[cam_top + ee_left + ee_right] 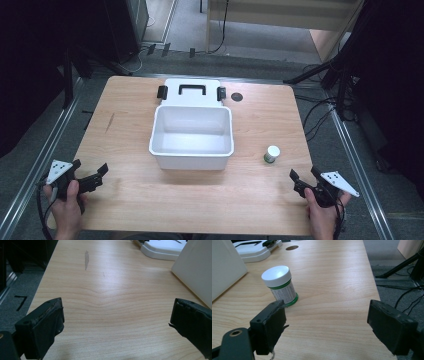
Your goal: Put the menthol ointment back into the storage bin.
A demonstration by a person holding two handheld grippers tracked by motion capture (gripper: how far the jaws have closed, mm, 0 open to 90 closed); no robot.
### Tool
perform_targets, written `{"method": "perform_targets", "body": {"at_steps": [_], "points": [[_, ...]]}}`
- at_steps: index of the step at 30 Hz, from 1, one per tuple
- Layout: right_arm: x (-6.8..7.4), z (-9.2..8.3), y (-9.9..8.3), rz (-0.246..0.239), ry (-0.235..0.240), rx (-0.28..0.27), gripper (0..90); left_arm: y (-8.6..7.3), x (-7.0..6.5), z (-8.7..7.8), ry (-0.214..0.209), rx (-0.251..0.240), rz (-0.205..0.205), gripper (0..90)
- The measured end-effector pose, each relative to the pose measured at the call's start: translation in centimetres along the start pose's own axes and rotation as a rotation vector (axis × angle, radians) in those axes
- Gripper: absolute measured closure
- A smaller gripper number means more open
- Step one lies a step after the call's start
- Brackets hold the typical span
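Near table (200, 200) edge: left tongs (104, 171) and right tongs (303, 175), each in a hand, both gaping wide with nothing between them. The jar (272, 154), upright with a white lid, stands just ahead of the right tongs, slightly to their left, not touching. Beyond it sits the open white box (192, 156), its lid (192, 93) lying behind.

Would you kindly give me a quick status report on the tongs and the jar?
Left tongs and right tongs open, empty. Jar upright beside box, untouched. Nothing in the way.
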State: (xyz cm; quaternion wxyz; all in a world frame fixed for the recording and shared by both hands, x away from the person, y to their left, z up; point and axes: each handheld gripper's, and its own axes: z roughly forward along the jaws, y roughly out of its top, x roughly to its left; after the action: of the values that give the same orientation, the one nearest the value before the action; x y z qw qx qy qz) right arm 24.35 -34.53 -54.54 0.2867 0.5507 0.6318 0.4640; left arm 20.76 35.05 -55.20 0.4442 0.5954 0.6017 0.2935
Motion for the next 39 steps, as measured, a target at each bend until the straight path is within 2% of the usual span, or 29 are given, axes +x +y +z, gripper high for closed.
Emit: {"method": "perform_targets", "body": {"at_steps": [5, 11, 14, 15, 16, 18, 22, 23, 25, 26, 27, 30, 31, 32, 34, 35, 36, 39], "points": [[0.0, 0.1, 0.1, -0.004, -0.011, 0.015, 17.1, 0.0, 0.0, 0.0, 0.001, 0.002, 0.002, 0.0], [0.5, 0.4, 0.5, -0.035, 0.009, 0.084, 17.1, 0.0, -0.2, 0.1, 0.002, 0.005, 0.007, 0.0], [1.0, 0.8, 1.1, -0.09, 0.037, 0.142, 15.4, 0.0, -0.2, 0.1, 0.004, 0.006, 0.009, 0.0], [1.5, 1.1, 1.7, -0.156, 0.049, 0.192, 14.5, 0.0, -0.2, 0.1, 0.0, 0.002, 0.006, 0.0], [1.5, 1.1, 1.7, -0.156, 0.049, 0.192, 14.5, 0.0, -0.2, 0.1, 0.0, 0.002, 0.006, 0.0], [2.1, 1.2, 2.5, -0.208, 0.065, 0.238, 14.8, 0.0, -0.1, 0.1, -0.001, 0.001, 0.006, 0.0], [3.4, 1.7, 4.7, -0.294, 0.087, 0.366, 14.5, 0.0, -0.1, 0.1, -0.002, 0.005, 0.005, 0.0], [4.0, 2.1, 5.6, -0.326, 0.1, 0.44, 14.4, 0.0, -0.1, 0.1, -0.003, 0.007, 0.004, 0.0], [4.6, 2.7, 6.3, -0.366, 0.099, 0.533, 14.4, 0.0, -0.1, 0.2, -0.007, 0.008, 0.001, 0.0], [4.6, 2.7, 6.3, -0.366, 0.099, 0.533, 14.4, 0.0, -0.1, 0.2, -0.007, 0.008, 0.001, 0.0], [5.3, 3.5, 6.8, -0.424, 0.098, 0.618, 14.6, 0.0, -0.1, 0.2, -0.006, 0.008, 0.001, 0.0], [6.2, 4.4, 7.4, -0.491, 0.114, 0.755, 14.5, 0.0, -0.1, 0.2, -0.007, 0.008, 0.0, 0.0], [6.5, 4.7, 7.6, -0.502, 0.127, 0.796, 14.5, 0.1, -0.1, 0.2, -0.007, 0.008, -0.003, 0.0], [6.5, 4.7, 7.6, -0.502, 0.127, 0.796, 14.5, 0.1, -0.1, 0.2, -0.007, 0.008, -0.003, 0.0], [6.9, 5.2, 7.9, -0.499, 0.143, 0.866, 14.2, 0.1, 0.0, 0.2, -0.007, 0.007, -0.008, 0.0], [7.1, 5.6, 8.1, -0.5, 0.148, 0.918, 14.1, 0.1, 0.0, 0.2, -0.008, 0.007, -0.009, 0.0], [7.4, 6.1, 8.3, -0.528, 0.139, 0.981, 14.1, 0.1, 0.0, 0.2, -0.009, 0.008, -0.01, 0.0], [7.7, 6.4, 8.5, -0.552, 0.12, 1.026, 14.2, 0.1, 0.0, 0.2, -0.009, 0.009, -0.01, 0.0]]}}
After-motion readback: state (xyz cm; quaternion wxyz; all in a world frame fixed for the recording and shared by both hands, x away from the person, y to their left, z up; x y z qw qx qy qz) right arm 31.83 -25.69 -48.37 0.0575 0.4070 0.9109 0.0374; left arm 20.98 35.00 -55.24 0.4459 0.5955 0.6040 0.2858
